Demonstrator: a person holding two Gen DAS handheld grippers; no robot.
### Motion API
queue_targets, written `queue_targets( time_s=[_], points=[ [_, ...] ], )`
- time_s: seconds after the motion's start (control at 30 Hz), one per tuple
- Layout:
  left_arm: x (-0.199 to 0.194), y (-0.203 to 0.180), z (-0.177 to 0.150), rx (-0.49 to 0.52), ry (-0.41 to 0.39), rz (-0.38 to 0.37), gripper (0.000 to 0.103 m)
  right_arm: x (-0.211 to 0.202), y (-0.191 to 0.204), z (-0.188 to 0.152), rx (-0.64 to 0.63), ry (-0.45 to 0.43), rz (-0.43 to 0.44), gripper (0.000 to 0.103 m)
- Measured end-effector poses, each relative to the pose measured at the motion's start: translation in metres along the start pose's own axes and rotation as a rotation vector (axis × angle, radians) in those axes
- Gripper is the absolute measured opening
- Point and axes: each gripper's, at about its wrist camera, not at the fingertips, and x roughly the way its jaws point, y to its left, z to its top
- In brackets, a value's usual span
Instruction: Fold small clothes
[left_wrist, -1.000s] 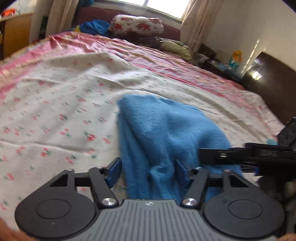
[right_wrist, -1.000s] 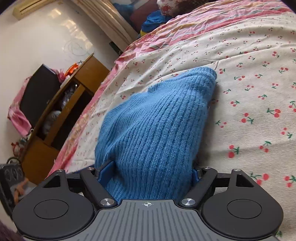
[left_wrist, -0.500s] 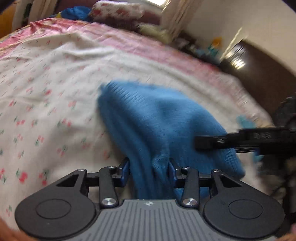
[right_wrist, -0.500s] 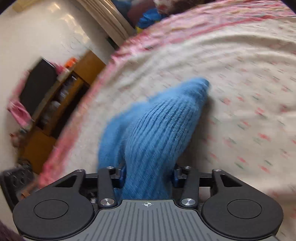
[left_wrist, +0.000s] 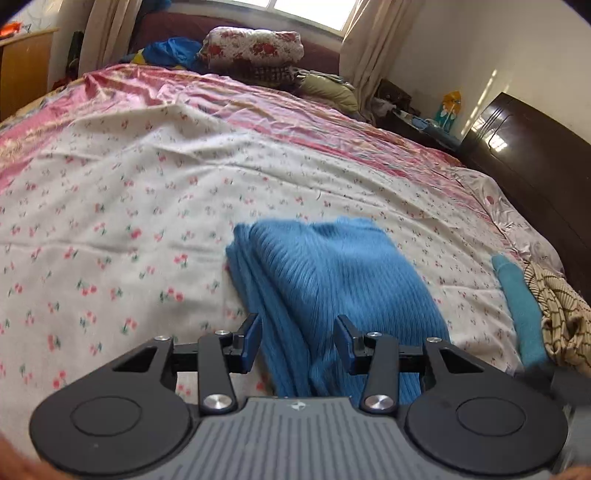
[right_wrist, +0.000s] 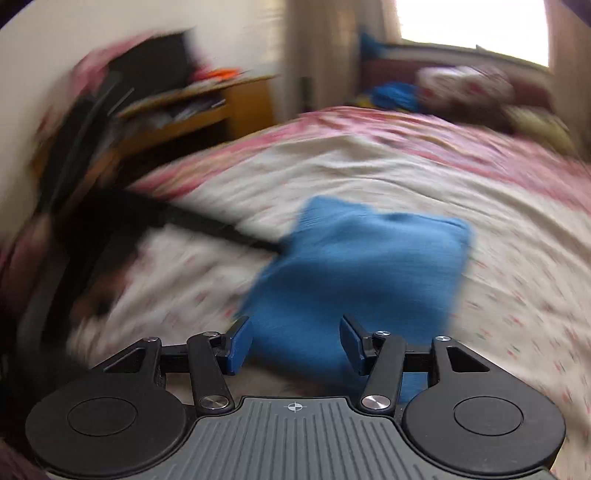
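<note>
Bedroom, big bed (left_wrist: 155, 192) with a white cherry-print sheet and a pink satin border, window light at the far end.

Nearest in the left wrist view: left gripper (left_wrist: 297, 341), jaws apart, blue pads either side of the near end of the blue knit sweater (left_wrist: 332, 280). The cloth runs between the pads; can't tell if either pad touches it, not pinched. Sweater lies folded on the sheet, ribbed, layered edges on its left side. To the right near the bed edge, a teal cloth (left_wrist: 521, 306) just beside a beige patterned garment (left_wrist: 565, 314). Farther back a dark wooden headboard (left_wrist: 532, 147) on the right, floral pillow (left_wrist: 255, 46) and curtains (left_wrist: 369, 48) by the window.

Right wrist view is heavily blurred. Right gripper (right_wrist: 295, 343) is spread wide, the sweater (right_wrist: 362, 266) between and beyond its pads, released. A dark blurred bar, the left gripper (right_wrist: 207, 225), meets the sweater's left edge. Wooden shelf (right_wrist: 192, 110) against the wall far left.
</note>
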Motion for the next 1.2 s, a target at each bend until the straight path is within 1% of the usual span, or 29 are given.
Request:
queue_targets(
  time_s=[0.07,0.13,0.2,0.23,0.27,0.33,0.37,0.4,0.43,0.53,0.6,0.67,0.73,0.83,0.87,0.9,0.97,1.1,1.2],
  points=[
    [0.010,-0.003,0.010,0.009,0.002,0.009,0.049,0.010,0.015,-0.001,-0.077,0.005,-0.015,0.047],
    [0.020,-0.004,0.018,0.012,0.016,0.012,0.049,0.017,0.026,-0.004,-0.162,0.001,-0.071,0.046],
    [0.033,-0.006,0.024,0.023,0.024,0.031,0.049,0.026,0.029,-0.005,-0.201,0.021,-0.112,0.040],
    [0.038,-0.007,0.026,0.029,0.026,0.048,0.048,0.030,0.029,-0.006,-0.196,0.040,-0.121,0.028],
    [0.043,-0.007,0.028,0.035,0.030,0.059,0.047,0.033,0.026,-0.005,-0.171,0.059,-0.112,0.015],
    [0.046,-0.007,0.033,0.033,0.025,0.060,0.030,0.034,0.018,-0.002,-0.094,0.071,-0.080,0.009],
    [0.047,-0.007,0.036,0.035,0.025,0.059,0.026,0.033,0.015,0.000,-0.067,0.067,-0.074,0.008],
    [0.048,-0.007,0.040,0.040,0.022,0.057,0.021,0.029,0.015,0.001,-0.041,0.060,-0.064,0.007],
    [0.047,-0.006,0.043,0.042,0.018,0.053,0.019,0.024,0.013,0.001,-0.012,0.051,-0.050,0.006],
    [0.044,-0.004,0.054,0.044,-0.011,0.044,0.018,0.016,0.009,0.014,0.064,0.010,-0.006,0.006],
    [0.041,0.000,0.059,0.039,-0.042,0.050,0.016,0.012,0.011,0.022,0.088,-0.027,0.014,0.006],
    [0.040,0.008,0.061,0.023,-0.056,0.061,0.016,0.013,0.015,0.027,0.091,-0.052,0.024,0.006],
    [0.047,0.018,0.055,-0.010,-0.039,0.082,0.014,0.026,0.017,0.024,0.083,-0.039,0.018,0.006],
    [0.058,0.024,0.038,0.015,0.005,0.130,0.015,0.052,0.016,0.010,0.095,0.045,0.024,0.007],
    [0.058,0.024,0.035,0.023,0.005,0.144,0.015,0.055,0.017,0.006,0.085,0.042,0.025,0.008],
    [0.055,0.023,0.033,0.028,0.000,0.152,0.015,0.053,0.018,0.005,0.073,0.034,0.027,0.009],
    [0.047,0.022,0.035,0.027,-0.014,0.160,0.015,0.044,0.015,0.008,0.094,0.023,0.037,0.013],
    [0.026,0.012,0.043,0.057,-0.060,0.197,0.015,0.024,0.012,0.009,0.085,-0.003,0.027,0.014],
    [0.011,0.001,0.042,0.068,-0.070,0.192,0.015,0.010,0.011,0.008,0.110,-0.030,0.016,0.014]
  ],
)
